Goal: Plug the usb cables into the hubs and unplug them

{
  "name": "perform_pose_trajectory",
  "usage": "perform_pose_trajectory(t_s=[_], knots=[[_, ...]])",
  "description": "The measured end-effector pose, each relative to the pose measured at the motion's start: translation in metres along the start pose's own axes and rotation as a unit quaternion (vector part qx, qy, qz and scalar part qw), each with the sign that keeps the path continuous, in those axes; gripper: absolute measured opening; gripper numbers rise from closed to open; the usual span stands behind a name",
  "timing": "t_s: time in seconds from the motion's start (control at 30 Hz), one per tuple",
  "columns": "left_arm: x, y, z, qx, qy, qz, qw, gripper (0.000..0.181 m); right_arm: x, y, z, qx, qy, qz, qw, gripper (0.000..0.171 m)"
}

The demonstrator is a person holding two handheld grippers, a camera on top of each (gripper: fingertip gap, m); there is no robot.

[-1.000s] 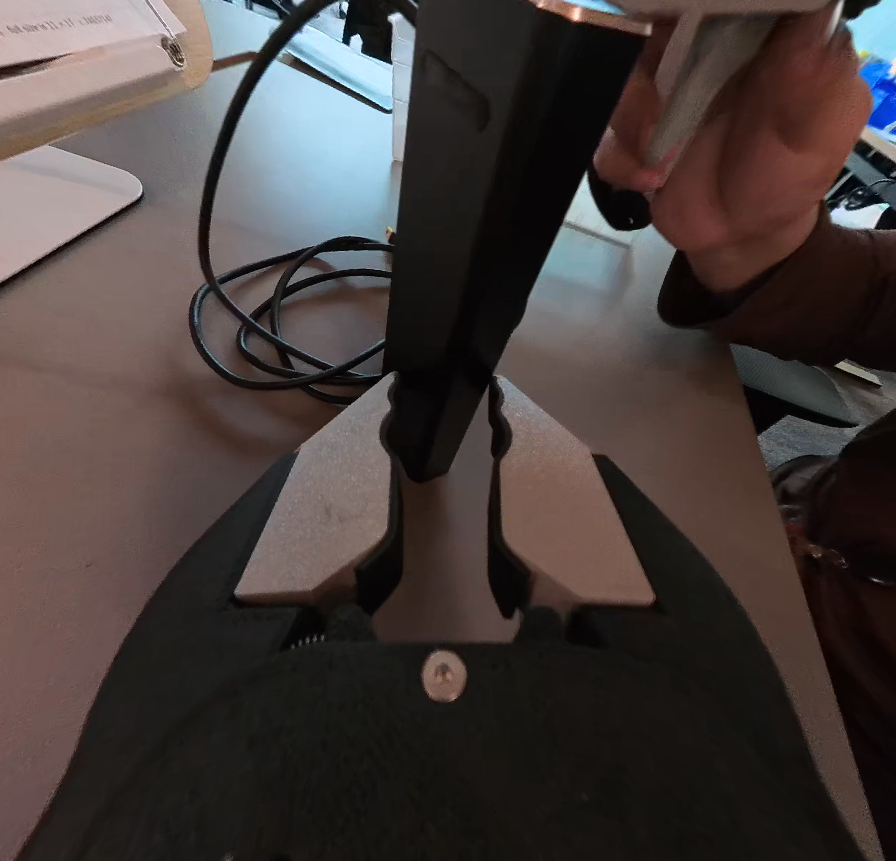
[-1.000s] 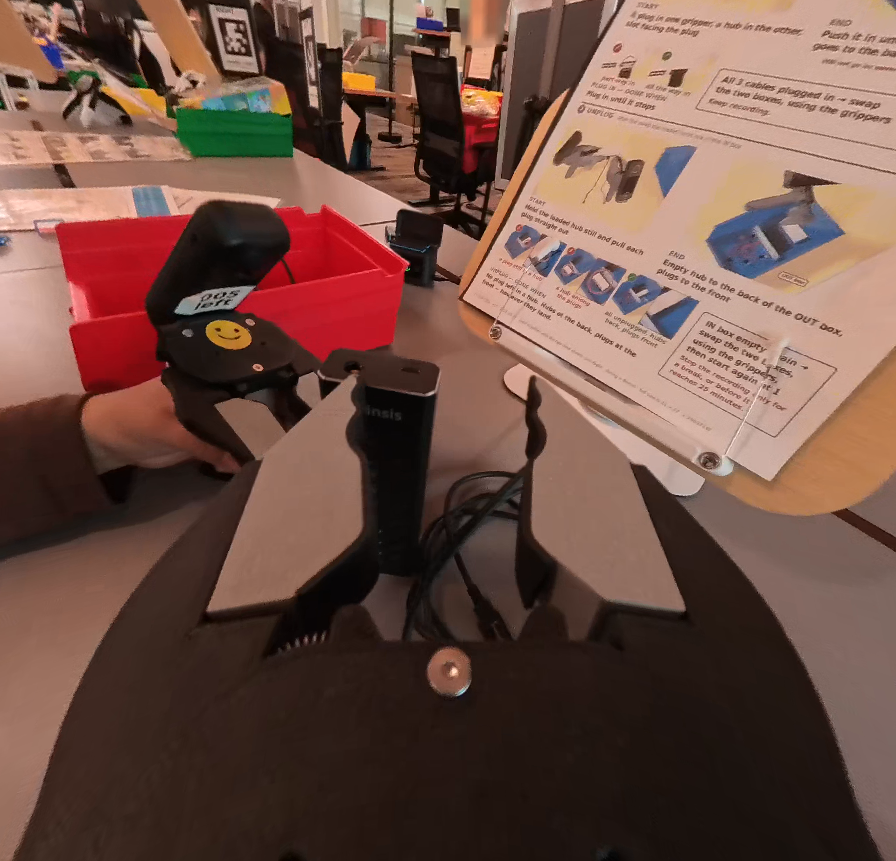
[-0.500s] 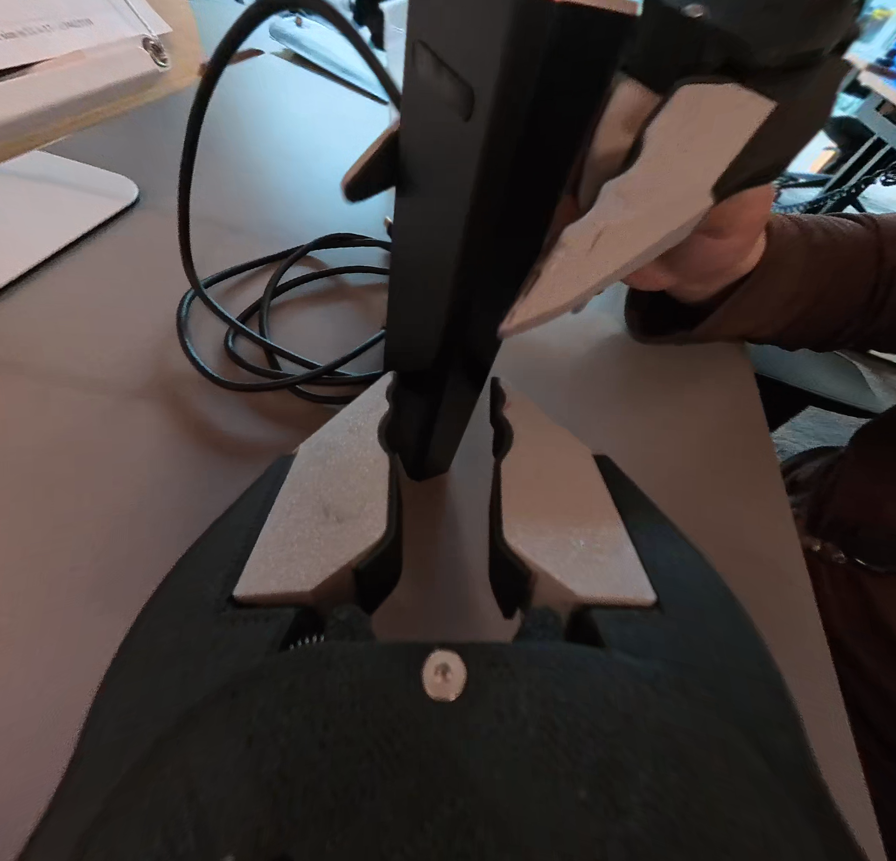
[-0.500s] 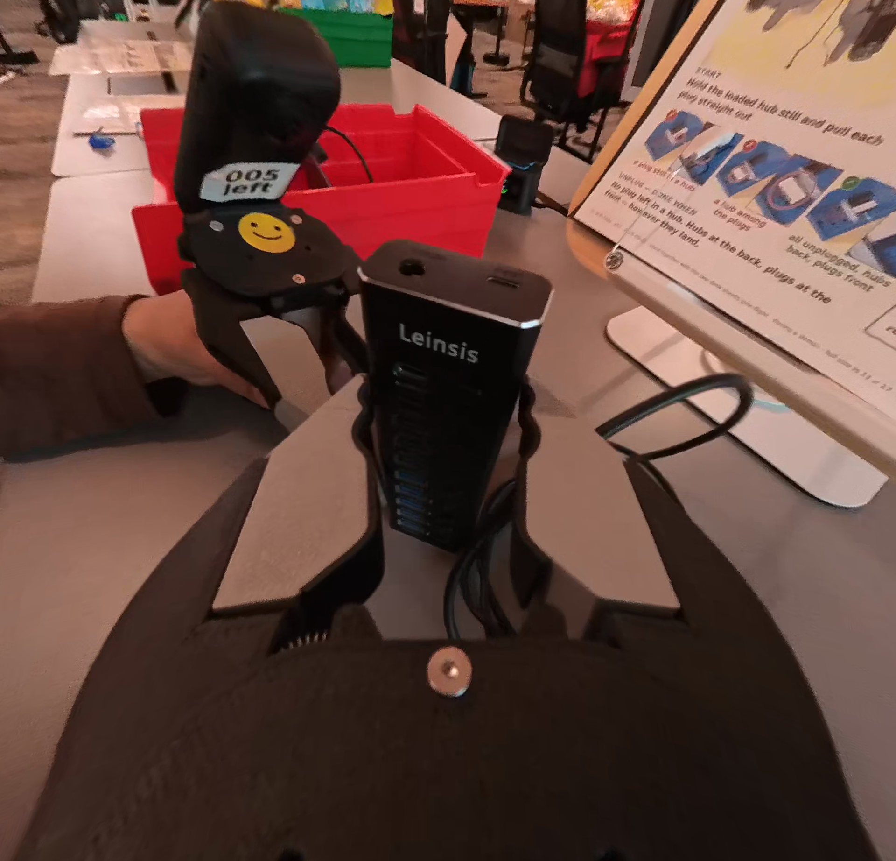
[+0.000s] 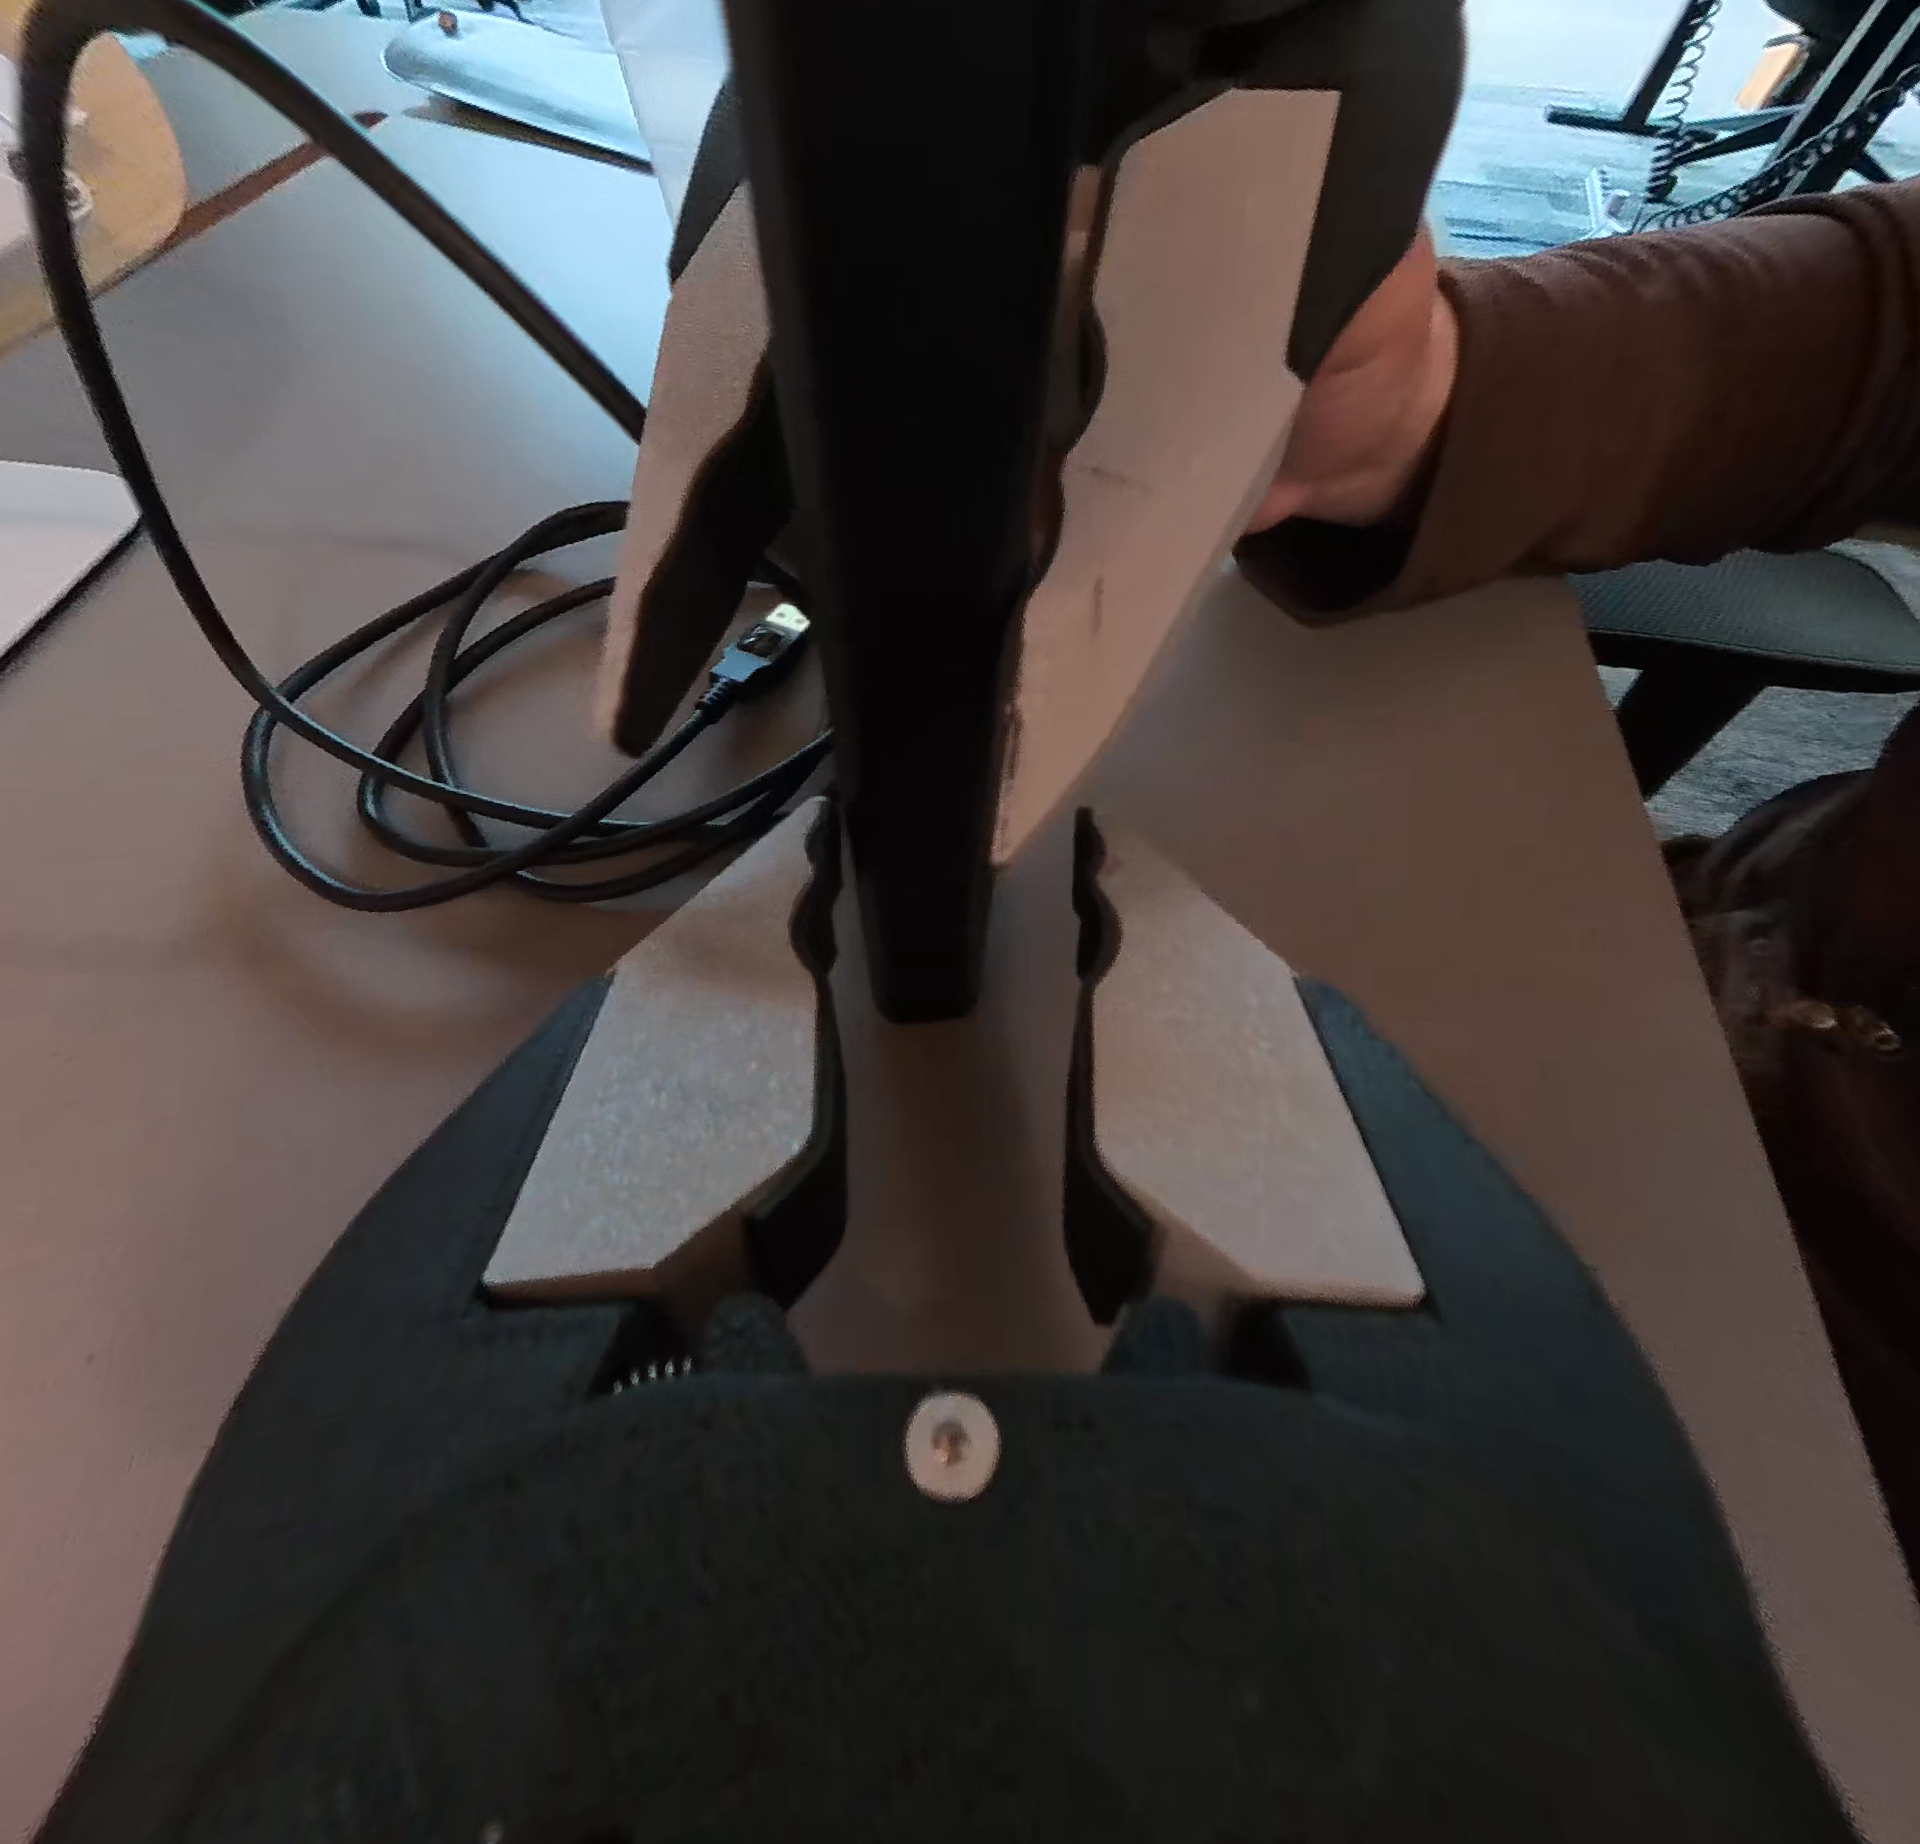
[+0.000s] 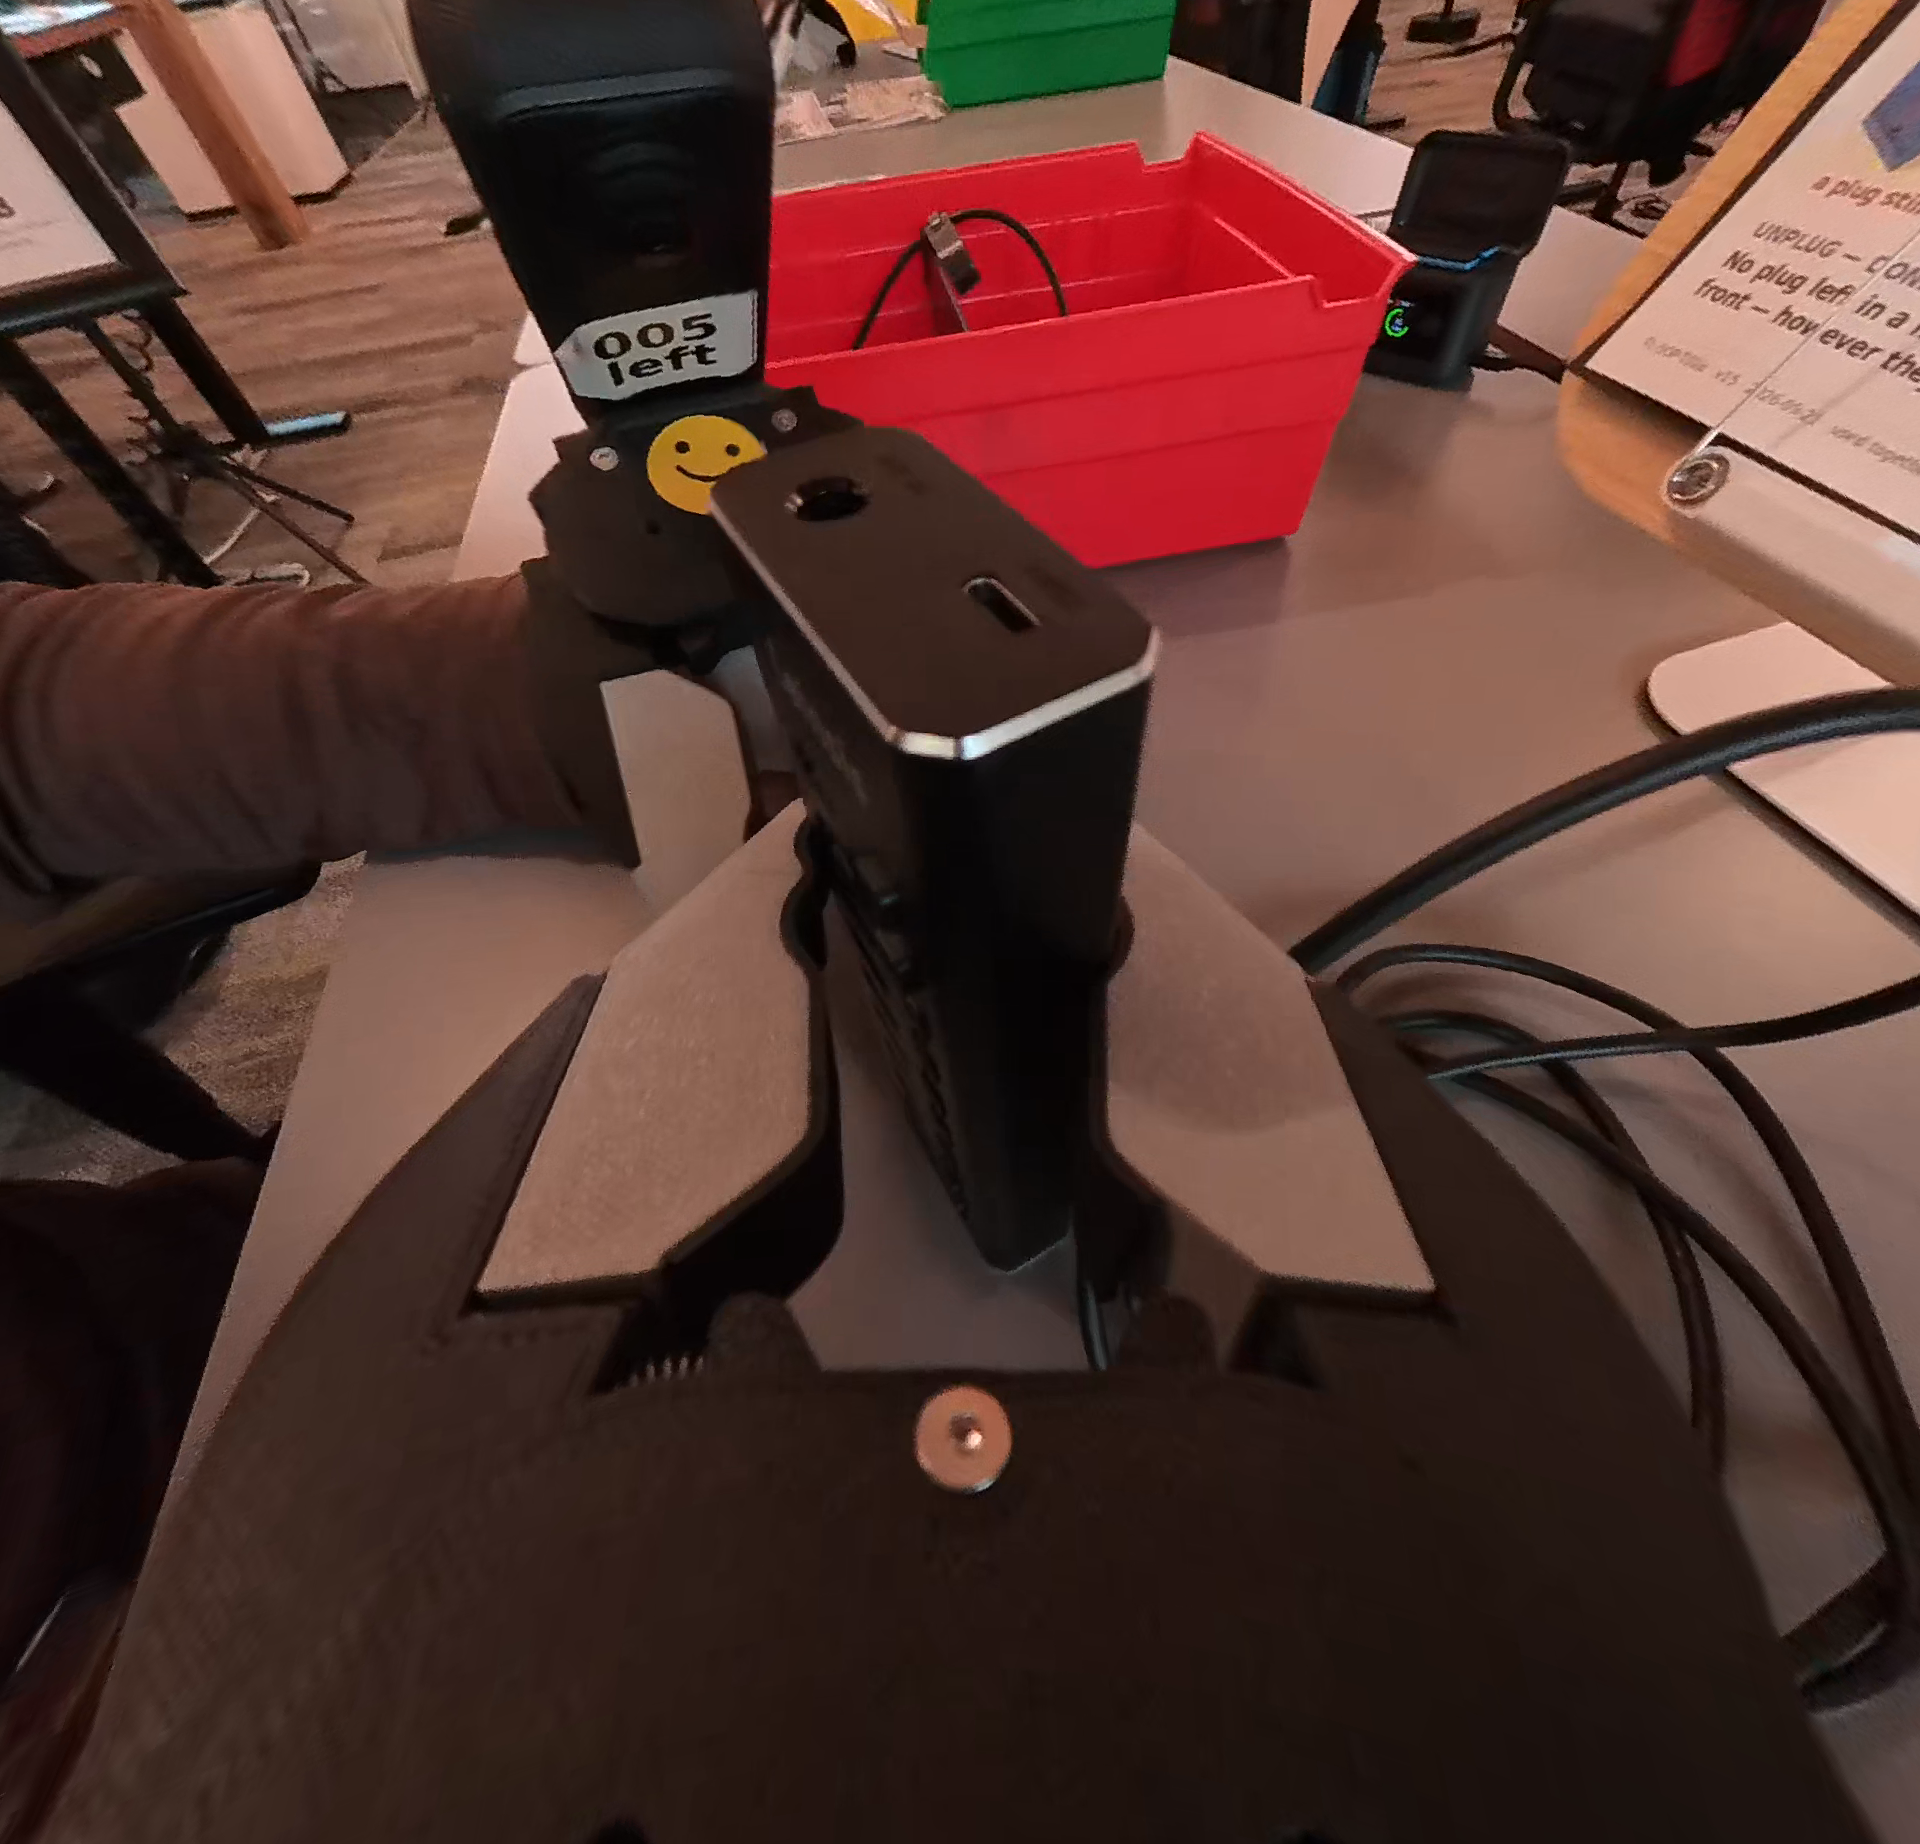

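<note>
Probably an open-plan office or lab workspace: a grey surface (image 6: 1351, 714), office chairs (image 6: 1621, 49) behind, a red bin (image 6: 1091, 444) and green bin (image 6: 1039, 38), an instruction sheet on a stand (image 6: 1787, 340).

My right gripper (image 6: 961, 921) has come in from beside the hub (image 6: 966, 859) and closed around it. My left gripper (image 5: 948, 895) has loosened; a gap now shows on its right side.
</note>
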State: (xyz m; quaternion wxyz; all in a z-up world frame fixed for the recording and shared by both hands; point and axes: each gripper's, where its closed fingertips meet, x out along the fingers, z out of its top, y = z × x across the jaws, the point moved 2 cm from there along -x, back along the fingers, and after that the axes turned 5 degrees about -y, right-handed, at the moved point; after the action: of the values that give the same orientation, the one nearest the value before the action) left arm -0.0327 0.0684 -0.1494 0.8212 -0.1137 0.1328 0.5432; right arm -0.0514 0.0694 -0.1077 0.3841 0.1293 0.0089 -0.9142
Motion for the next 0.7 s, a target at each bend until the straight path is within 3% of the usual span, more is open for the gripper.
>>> perform_pose_trajectory(t_s=[0.13,0.27,0.37,0.43,0.47,0.57,0.7], knots=[[-0.006,0.005,0.002,0.007,-0.014,0.01,1.0,0.049,0.001,0.012,0.003,-0.007,-0.008,0.035,0.999,0.046],[-0.007,-0.007,0.008,-0.014,-0.038,-0.042,0.998,0.064,-0.005,0.03,0.019,-0.005,-0.053,0.091,0.994,0.045],[-0.007,-0.026,0.009,-0.013,-0.039,-0.101,0.994,0.042,-0.011,0.034,0.028,-0.012,-0.079,0.099,0.992,0.045],[-0.003,-0.021,0.005,0.017,-0.021,-0.066,0.997,0.026,-0.013,0.028,0.027,-0.021,-0.077,0.074,0.994,0.03],[-0.001,-0.012,0.002,0.039,-0.006,-0.027,0.999,0.027,-0.012,0.022,0.025,-0.027,-0.071,0.049,0.996,0.026],[0.003,0.016,-0.013,0.05,0.056,0.078,0.994,0.026,-0.007,0.001,0.014,-0.034,-0.036,-0.028,0.998,0.04],[0.006,0.031,-0.013,0.052,0.068,0.141,0.986,0.026,-0.004,-0.01,0.016,-0.019,-0.049,-0.077,0.996,0.051]])
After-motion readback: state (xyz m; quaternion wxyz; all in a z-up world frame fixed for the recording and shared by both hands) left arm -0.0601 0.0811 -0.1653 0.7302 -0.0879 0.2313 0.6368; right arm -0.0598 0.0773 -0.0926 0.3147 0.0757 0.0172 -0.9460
